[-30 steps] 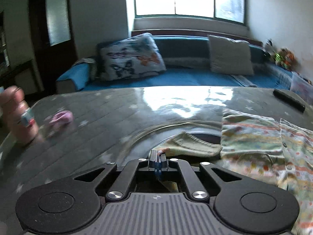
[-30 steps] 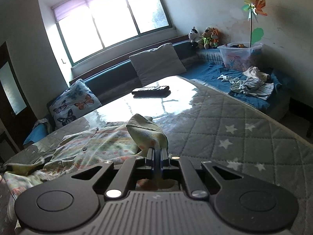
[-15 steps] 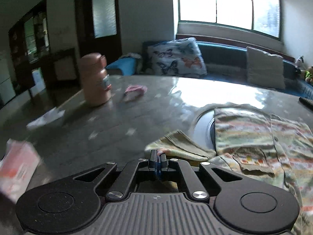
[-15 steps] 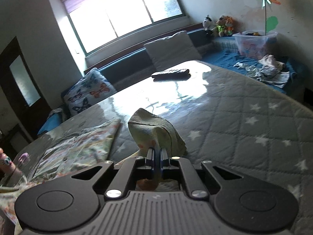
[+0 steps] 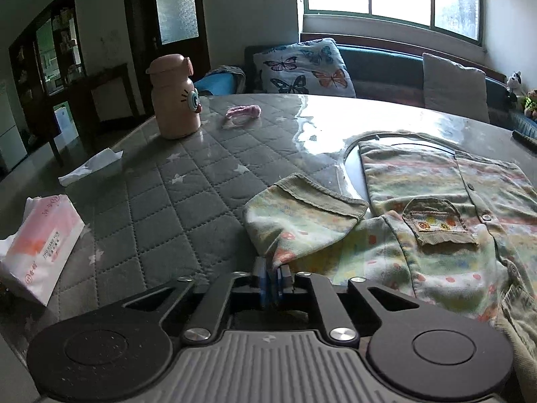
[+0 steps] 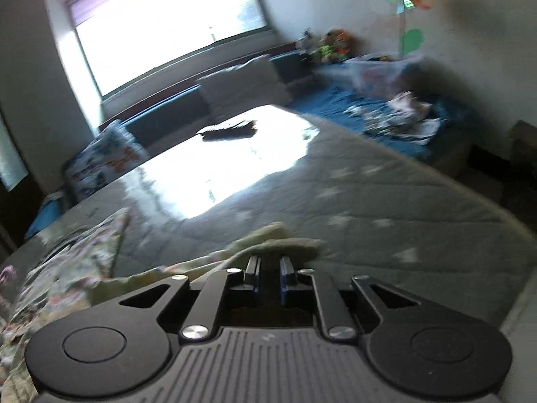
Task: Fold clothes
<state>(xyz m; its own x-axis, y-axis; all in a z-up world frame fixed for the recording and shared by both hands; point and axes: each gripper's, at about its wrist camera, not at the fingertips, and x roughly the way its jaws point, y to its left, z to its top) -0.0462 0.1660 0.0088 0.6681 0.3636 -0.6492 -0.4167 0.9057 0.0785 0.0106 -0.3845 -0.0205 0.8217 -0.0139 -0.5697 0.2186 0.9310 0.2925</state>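
From my end the table [image 5: 208,181] is covered in grey quilted cloth with stitched stars under a clear glossy film that throws back hard window glare. The shirt [image 5: 436,181] is soft matt knit cloth, pastel print, with ribbed olive trim on the sleeve cuff [image 5: 322,198] and pocket [image 5: 436,221]. My left gripper [image 5: 272,268] is matt black plastic with shiny metal rivets and a ribbed grey body; the right gripper [image 6: 270,265] looks the same. The pink bottle [image 5: 174,100] is smooth satin plastic. The tissue pack [image 5: 43,238] is glossy plastic wrap, with crumpled paper [image 5: 90,168] nearby.
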